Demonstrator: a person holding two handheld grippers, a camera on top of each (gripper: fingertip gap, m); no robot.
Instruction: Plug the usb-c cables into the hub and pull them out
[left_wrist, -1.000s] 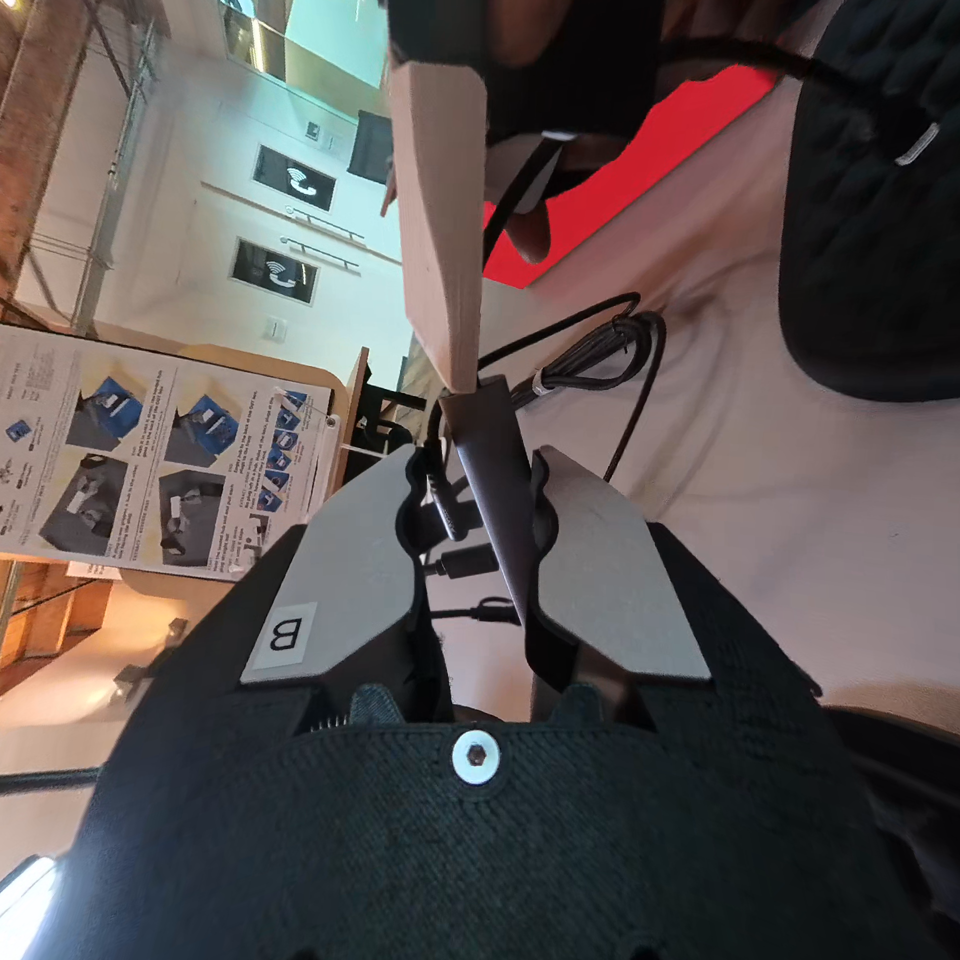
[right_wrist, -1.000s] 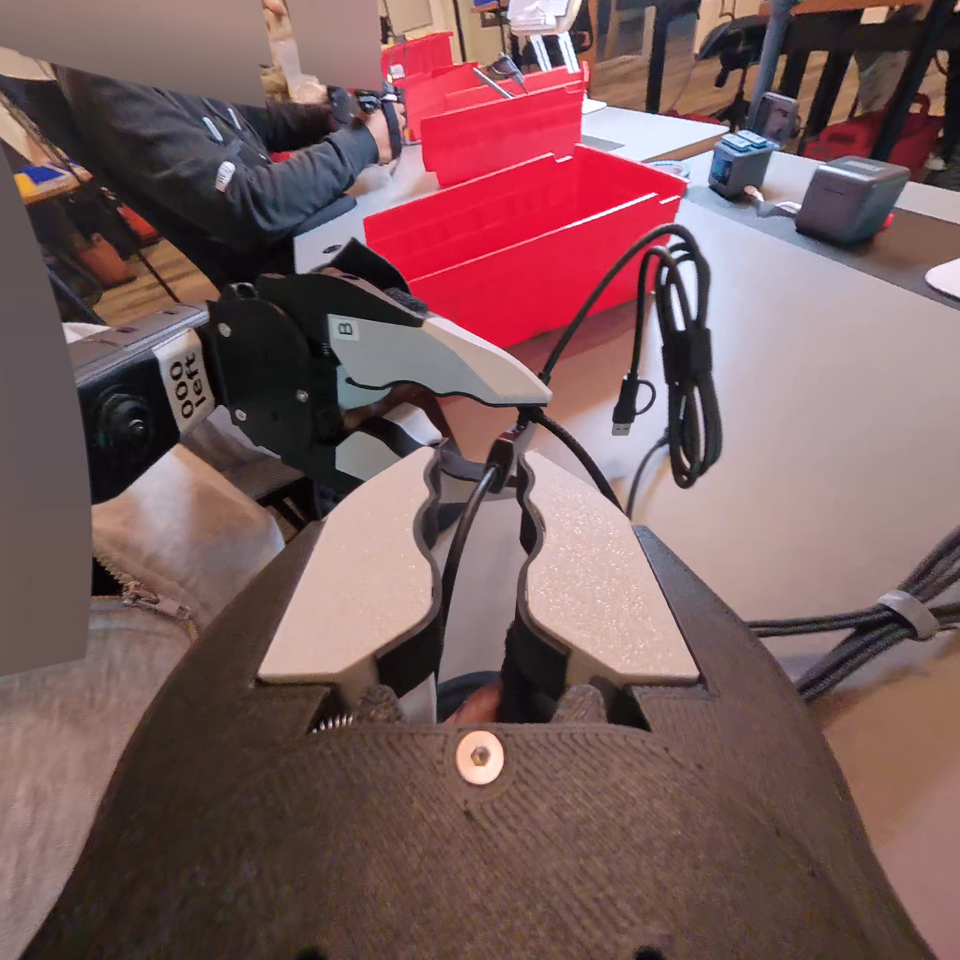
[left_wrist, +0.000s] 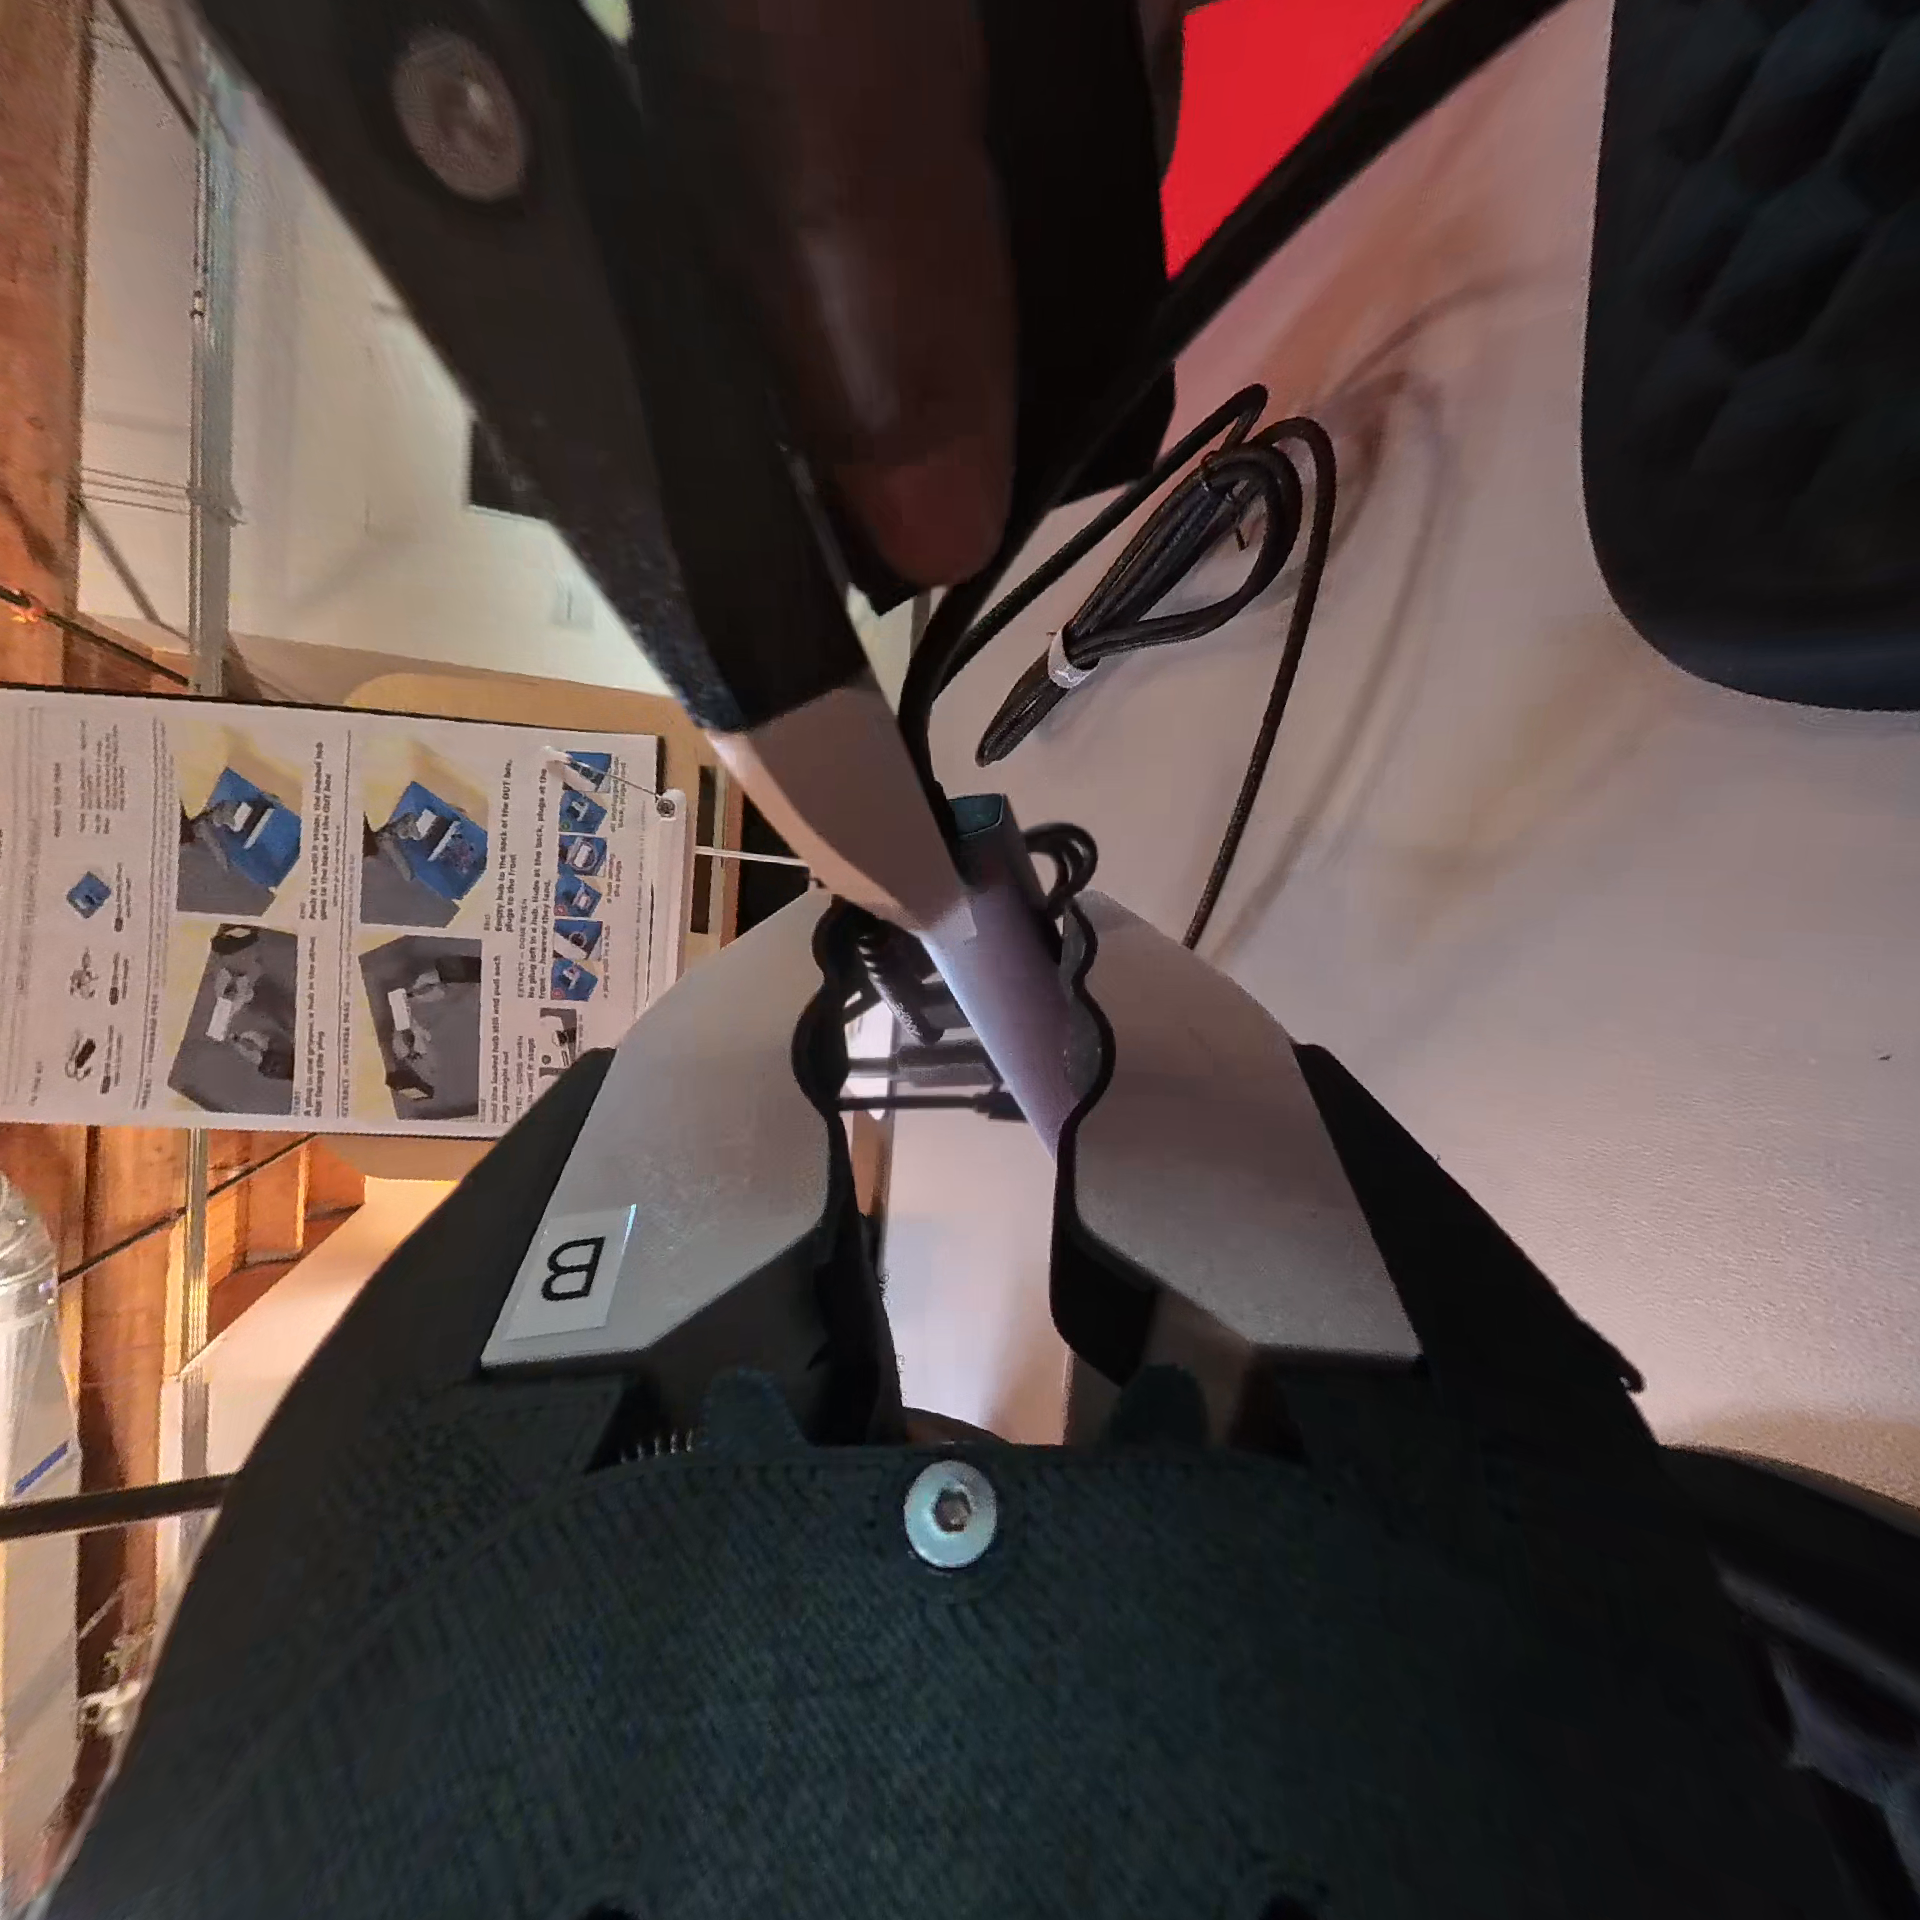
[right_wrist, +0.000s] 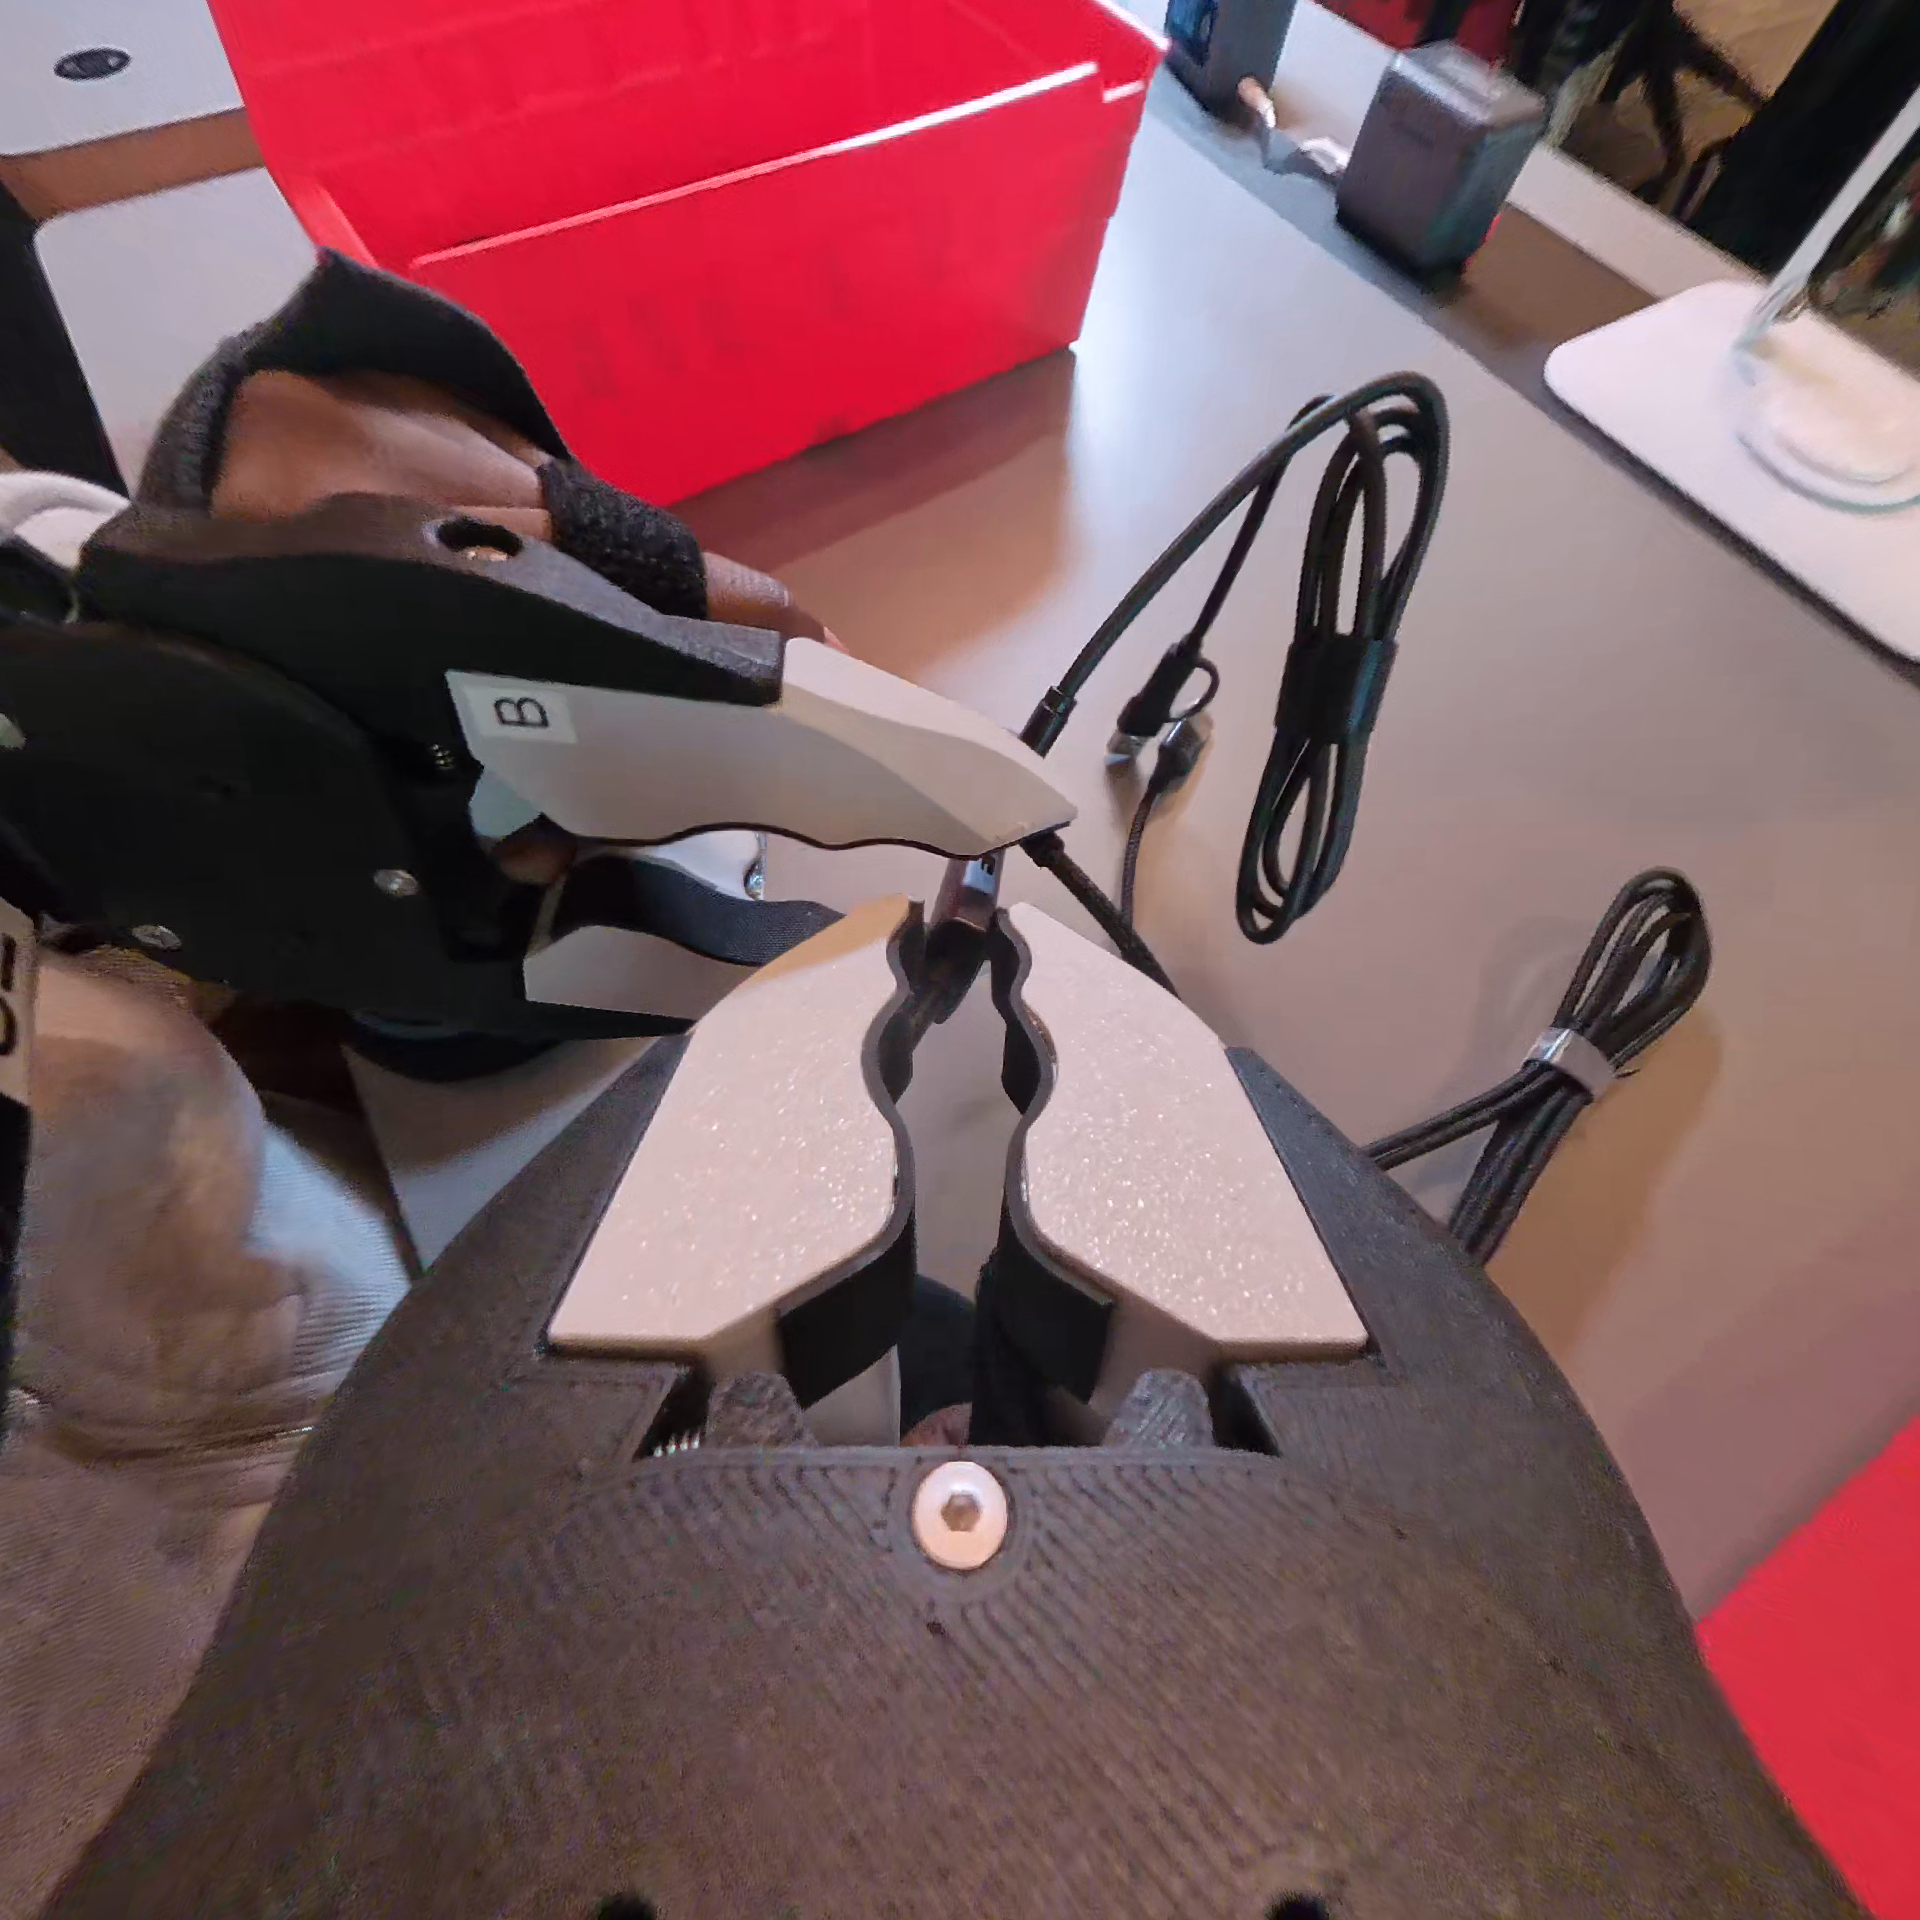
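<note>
— Well, starting at the left: what is the left claw doing?

— It is clenched on the hub, a slim grey bar pinned between its two grey fingers, held up off the tabletop. Several plugs already sit in the hub's side in the left wrist view.

— And the right claw?

— Nearly closed, gripping a black usb-c cable by its plug, with the tip right at the end of the hub. Whether the plug is fully seated, I cannot tell.

— What lies on the surface?

— Moving rightward on the grey tabletop: a red bin behind the left claw, then a coiled black cable with loose connectors beside it, then a second braided bundle tied with a band. Farther back stands a small grey box, and a white pad sits at the right edge.

— The room?

— In the left wrist view, an instruction poster hangs before a brick wall.
</note>
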